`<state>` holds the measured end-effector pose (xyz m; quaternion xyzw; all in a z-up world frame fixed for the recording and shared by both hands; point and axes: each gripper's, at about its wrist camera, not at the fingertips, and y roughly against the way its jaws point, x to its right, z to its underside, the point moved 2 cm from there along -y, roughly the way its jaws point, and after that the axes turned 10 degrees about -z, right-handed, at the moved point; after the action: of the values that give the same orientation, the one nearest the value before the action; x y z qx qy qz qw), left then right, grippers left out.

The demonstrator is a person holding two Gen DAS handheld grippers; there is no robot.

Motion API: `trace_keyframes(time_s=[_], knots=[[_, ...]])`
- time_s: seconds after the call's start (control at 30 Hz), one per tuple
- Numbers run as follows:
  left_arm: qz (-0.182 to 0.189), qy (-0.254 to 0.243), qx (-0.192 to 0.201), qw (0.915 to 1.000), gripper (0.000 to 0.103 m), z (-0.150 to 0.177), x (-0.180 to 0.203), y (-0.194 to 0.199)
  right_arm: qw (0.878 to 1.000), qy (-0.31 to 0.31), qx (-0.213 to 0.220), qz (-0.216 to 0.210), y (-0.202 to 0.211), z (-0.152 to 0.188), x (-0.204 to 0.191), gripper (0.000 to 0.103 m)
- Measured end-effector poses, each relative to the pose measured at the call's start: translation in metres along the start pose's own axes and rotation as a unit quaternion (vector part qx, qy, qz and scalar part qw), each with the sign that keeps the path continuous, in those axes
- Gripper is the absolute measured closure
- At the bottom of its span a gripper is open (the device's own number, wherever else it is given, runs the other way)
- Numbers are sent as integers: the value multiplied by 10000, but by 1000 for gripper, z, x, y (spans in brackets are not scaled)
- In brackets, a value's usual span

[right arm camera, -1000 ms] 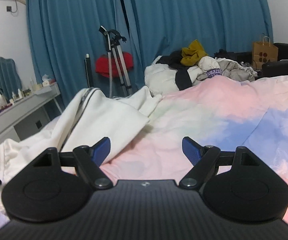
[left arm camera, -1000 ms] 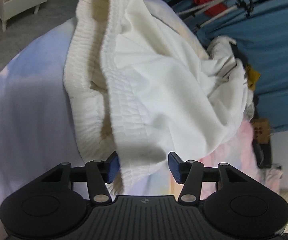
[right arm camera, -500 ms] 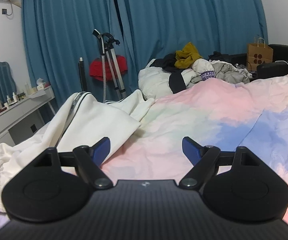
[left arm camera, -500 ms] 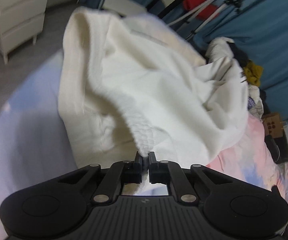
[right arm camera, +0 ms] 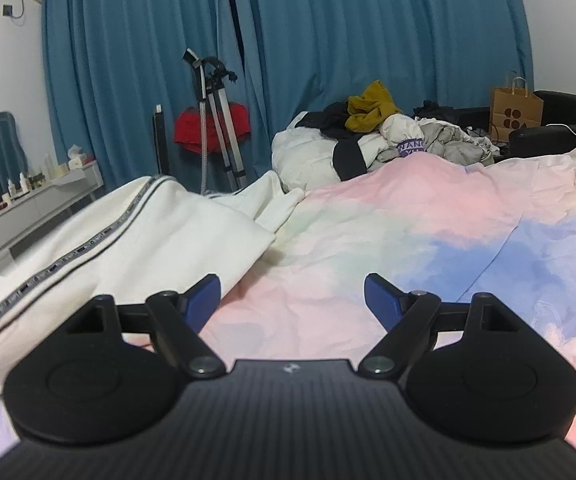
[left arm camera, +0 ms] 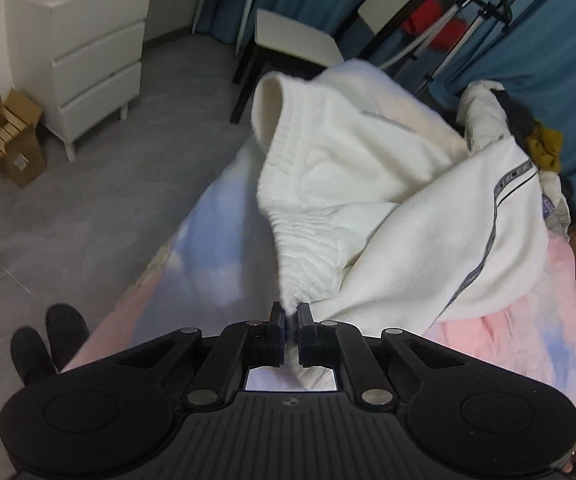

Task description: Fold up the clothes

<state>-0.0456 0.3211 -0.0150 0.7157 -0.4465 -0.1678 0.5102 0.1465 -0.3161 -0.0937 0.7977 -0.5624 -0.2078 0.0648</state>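
White trousers (left arm camera: 387,208) with a ribbed elastic waistband and a grey side stripe lie bunched on the pastel bedcover (left arm camera: 216,248). My left gripper (left arm camera: 291,314) is shut on the waistband and holds it lifted off the bed. In the right wrist view the same trousers (right arm camera: 120,240) lie at the left on the bedcover (right arm camera: 387,240). My right gripper (right arm camera: 291,294) is open and empty, low over the bedcover, just right of the trousers.
A pile of other clothes (right arm camera: 387,140) sits at the far end of the bed. Blue curtains (right arm camera: 327,40), a tripod (right arm camera: 216,120), a paper bag (right arm camera: 515,108), a white drawer unit (left arm camera: 88,60), a chair (left arm camera: 299,40) and a cardboard box (left arm camera: 8,140) surround the bed.
My left gripper closed on the waistband and has lifted and pulled it back toward the bed's edge. My right gripper stayed open and shifted slightly over the bedcover.
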Motion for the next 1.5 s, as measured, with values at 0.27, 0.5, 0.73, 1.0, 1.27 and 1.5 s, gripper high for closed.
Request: trace_keyframes(time_s=[0.27,0.5,0.73,1.0,1.27,1.5], knots=[[401,-473,243,9978,71,13,18,11,9999,63,-128,-9,0,4,0,23],[504,-1178,1275,9835,37,21,47,81,9999,-65,-136,-1,5,2,4,22],[956,-1765,1992,9592,24,1,147,76,9999,-90,-42,-28,10,-1,3,22],[852,-2121,1938,9540,25,-41,291,-28,9995,-297,-122,82,5,2,16,22],[118,-2623,2148,9407,27,-96,414,-124,9975,-635,-306,24,-24,7,33,22],[59,-3032,2172,9278,100,-100,457,-162,9953,-816,-517,81,-55,20,53,22]])
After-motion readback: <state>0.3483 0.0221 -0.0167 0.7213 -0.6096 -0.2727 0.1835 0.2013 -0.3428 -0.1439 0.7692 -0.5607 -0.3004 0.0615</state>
